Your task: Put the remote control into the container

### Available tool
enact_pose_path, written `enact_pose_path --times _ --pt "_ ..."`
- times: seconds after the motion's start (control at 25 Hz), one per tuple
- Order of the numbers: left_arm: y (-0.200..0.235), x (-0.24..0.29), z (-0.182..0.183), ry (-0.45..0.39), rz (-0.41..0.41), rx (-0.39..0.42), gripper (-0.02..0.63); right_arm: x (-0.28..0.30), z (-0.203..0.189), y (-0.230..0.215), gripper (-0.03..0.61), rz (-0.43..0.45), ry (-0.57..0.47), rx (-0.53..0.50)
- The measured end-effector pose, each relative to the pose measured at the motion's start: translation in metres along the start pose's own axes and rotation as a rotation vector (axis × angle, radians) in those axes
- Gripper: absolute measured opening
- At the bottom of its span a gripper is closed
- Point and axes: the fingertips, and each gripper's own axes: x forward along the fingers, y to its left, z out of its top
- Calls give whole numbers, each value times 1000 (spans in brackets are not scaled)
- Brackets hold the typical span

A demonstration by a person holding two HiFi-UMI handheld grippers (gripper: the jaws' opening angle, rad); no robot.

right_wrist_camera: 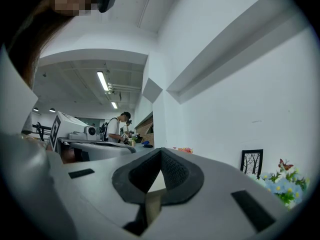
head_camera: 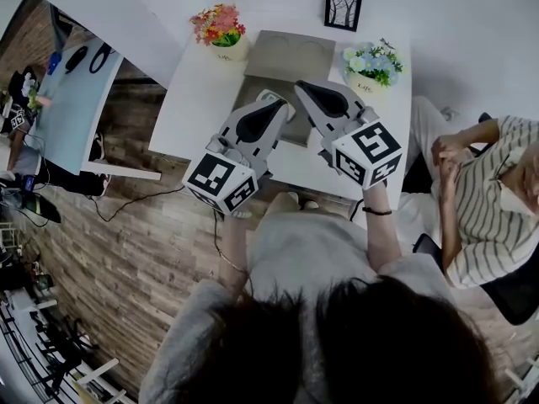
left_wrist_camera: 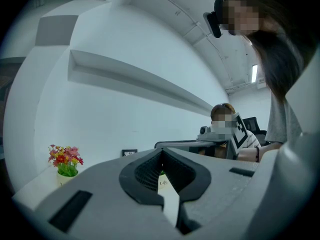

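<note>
**Grey shells, checkered cubes**

The left gripper (head_camera: 276, 99) and right gripper (head_camera: 305, 86) are pale grey wedge-shaped shells with black ribbed teardrop recesses. Each carries a white cube (head_camera: 221, 181) of black square markers. The person wears a light grey top (head_camera: 295, 251) and a thin black wristband (head_camera: 376, 212).

We are seeing red flowers (head_camera: 219, 25) sitting beyond the left gripper (head_camera: 280, 99), blue flowers (head_camera: 373, 61) and a frame (head_camera: 343, 9) standing beyond the right gripper (head_camera: 303, 86), and a person (head_camera: 488, 200) sitting to its right.
</note>
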Motion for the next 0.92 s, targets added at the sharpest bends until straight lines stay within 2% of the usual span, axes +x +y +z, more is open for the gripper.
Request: enact_pose_path --times 0.92 --pt "0 3 4 -3 9 16 3 -5 6 0 -2 27 -18 -45"
